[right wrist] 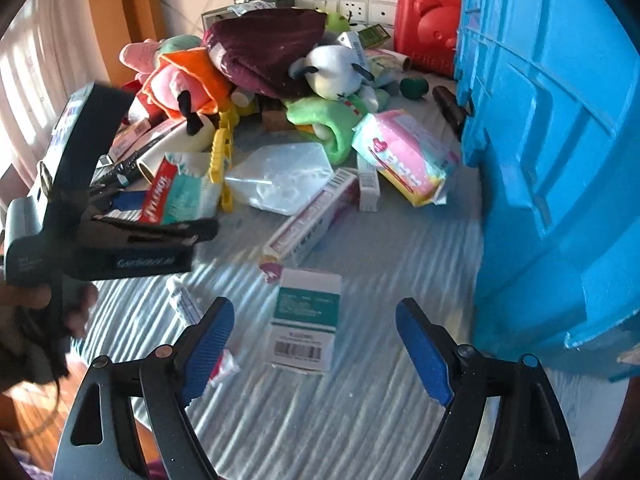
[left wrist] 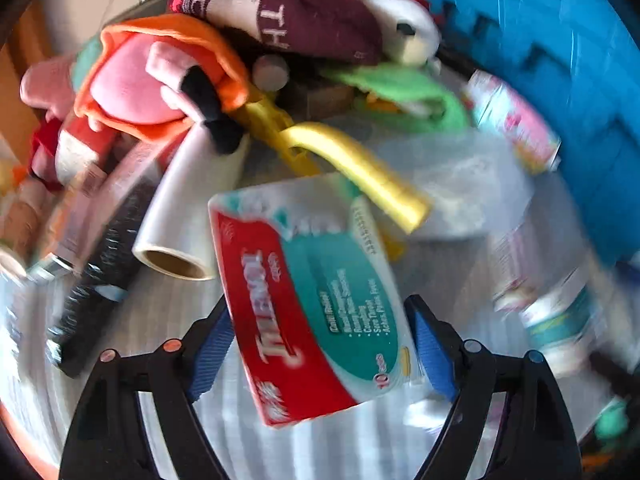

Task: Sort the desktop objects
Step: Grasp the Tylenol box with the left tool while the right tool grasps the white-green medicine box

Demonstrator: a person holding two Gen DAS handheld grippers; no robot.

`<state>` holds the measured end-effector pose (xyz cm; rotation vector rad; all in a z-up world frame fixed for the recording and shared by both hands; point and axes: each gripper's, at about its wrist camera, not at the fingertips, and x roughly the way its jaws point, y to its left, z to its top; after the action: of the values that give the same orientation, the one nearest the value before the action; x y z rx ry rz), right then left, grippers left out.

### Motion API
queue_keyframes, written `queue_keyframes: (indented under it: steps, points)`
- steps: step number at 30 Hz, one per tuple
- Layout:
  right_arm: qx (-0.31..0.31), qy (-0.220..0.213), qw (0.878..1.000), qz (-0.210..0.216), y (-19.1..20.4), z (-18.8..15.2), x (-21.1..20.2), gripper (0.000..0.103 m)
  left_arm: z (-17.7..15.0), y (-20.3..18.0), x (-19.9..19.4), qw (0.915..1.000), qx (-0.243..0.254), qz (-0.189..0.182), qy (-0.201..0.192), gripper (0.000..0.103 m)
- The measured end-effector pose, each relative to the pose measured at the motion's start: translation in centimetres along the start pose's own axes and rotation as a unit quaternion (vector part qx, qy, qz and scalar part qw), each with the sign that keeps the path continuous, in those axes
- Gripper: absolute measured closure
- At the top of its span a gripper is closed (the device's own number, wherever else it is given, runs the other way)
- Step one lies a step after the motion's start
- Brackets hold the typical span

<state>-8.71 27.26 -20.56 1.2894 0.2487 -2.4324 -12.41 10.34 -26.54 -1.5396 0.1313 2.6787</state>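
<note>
While your left gripper (left wrist: 320, 344) is carrying the red and teal medicine box (left wrist: 316, 300), its fingers (left wrist: 434, 354) are pinching that box across its width, one blue pad on each long side, and the box is hanging tilted above the desk (left wrist: 280, 440). Seen from the right wrist, the same box (right wrist: 176, 196) is sitting in the left gripper (right wrist: 152, 216) left of the clear plastic bag (right wrist: 280, 178). Just beyond the box, the yellow clip (left wrist: 360, 168) is lying against the cling-film roll (left wrist: 188, 208), and the plush pile with the orange toy (left wrist: 160, 76) is rising behind them.

Your right gripper (right wrist: 316, 340) is hovering with its fingers (right wrist: 210, 338) spread wide and nothing between the pads. A teal and white carton (right wrist: 306, 318) is lying flat on the striped desk (right wrist: 320, 420) between and just beyond those fingers, untouched. A pink and white toothpaste box (right wrist: 310, 220) is lying farther back from the carton, and the pink tissue pack (right wrist: 408, 156) is resting beside the blue bin (right wrist: 552, 160) to the carton's right.
</note>
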Motion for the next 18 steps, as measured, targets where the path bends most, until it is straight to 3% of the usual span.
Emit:
queue_keyframes:
  steps: [5,10,13,15,18]
  points:
    - [0.005,0.0,1.0,0.004,-0.6,-0.1,-0.1,0.019,-0.2,1.9,-0.8,0.9999,-0.007,-0.012,-0.001,0.026]
    - [0.006,0.022,1.0,-0.007,0.0,0.0,1.3,0.022,-0.5,1.3,-1.4,0.9995,0.029,-0.001,-0.015,0.027]
    - [0.001,0.048,0.998,-0.029,0.3,0.0,2.5,0.042,-1.1,1.4,-1.5,0.9994,0.029,0.0,-0.016,0.027]
    - [0.002,0.073,0.997,-0.036,0.5,-0.3,3.7,0.062,-1.2,1.5,-1.6,0.9992,0.035,-0.002,-0.021,0.028]
    - [0.004,0.075,0.997,-0.031,0.8,-0.6,4.4,0.068,-1.5,1.5,-2.0,0.998,0.054,-0.009,-0.03,0.03]
